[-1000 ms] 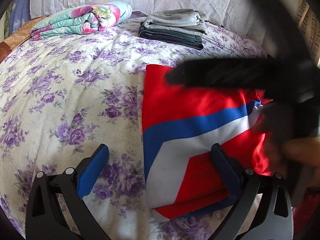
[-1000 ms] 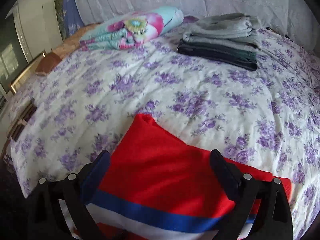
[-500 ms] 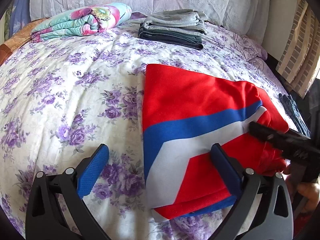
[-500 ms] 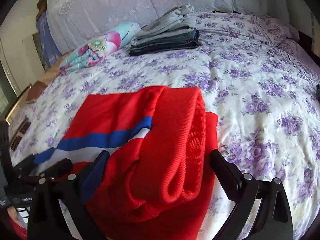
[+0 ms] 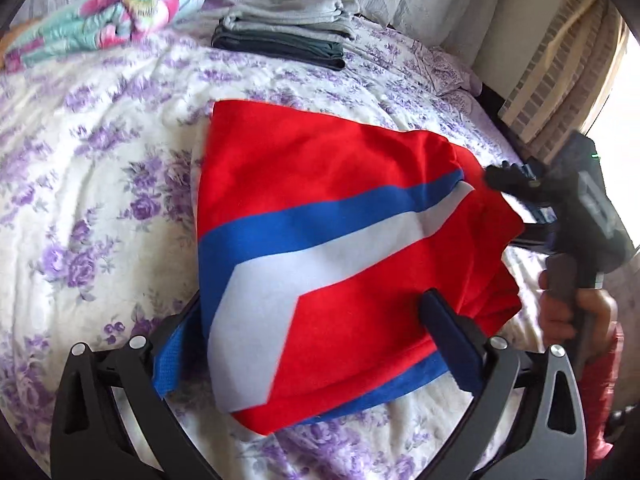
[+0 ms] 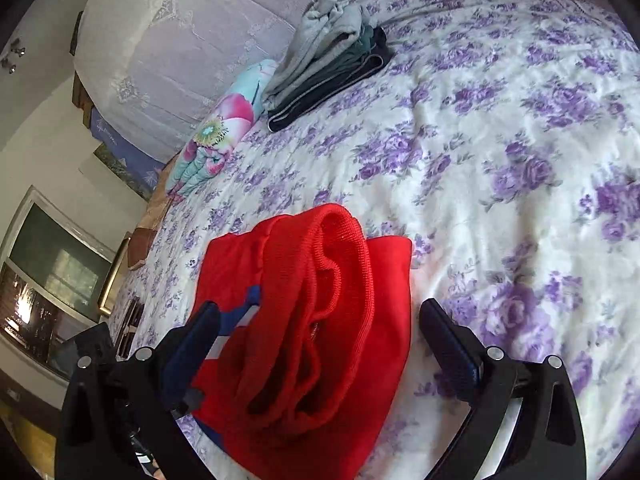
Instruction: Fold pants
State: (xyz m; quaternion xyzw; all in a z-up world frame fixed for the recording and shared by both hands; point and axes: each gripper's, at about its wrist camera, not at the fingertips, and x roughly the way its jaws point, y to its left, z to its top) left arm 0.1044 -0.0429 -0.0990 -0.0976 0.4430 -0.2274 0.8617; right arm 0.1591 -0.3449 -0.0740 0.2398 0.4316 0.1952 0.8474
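Pants [image 5: 320, 240], red with a blue and a white stripe, lie folded on the floral bedspread [image 5: 100, 160]. Since half a second ago both cameras have dropped closer, so the cloth now fills the gap between each pair of fingers. The left gripper [image 5: 308, 340] is spread wide astride the near folded edge; the right gripper [image 6: 320, 340] is likewise wide apart around the ribbed waistband end (neither pinches fabric). A stack of folded clothes [image 5: 288, 36] and a rolled floral quilt [image 5: 112, 20] sit well apart, near the pillows.
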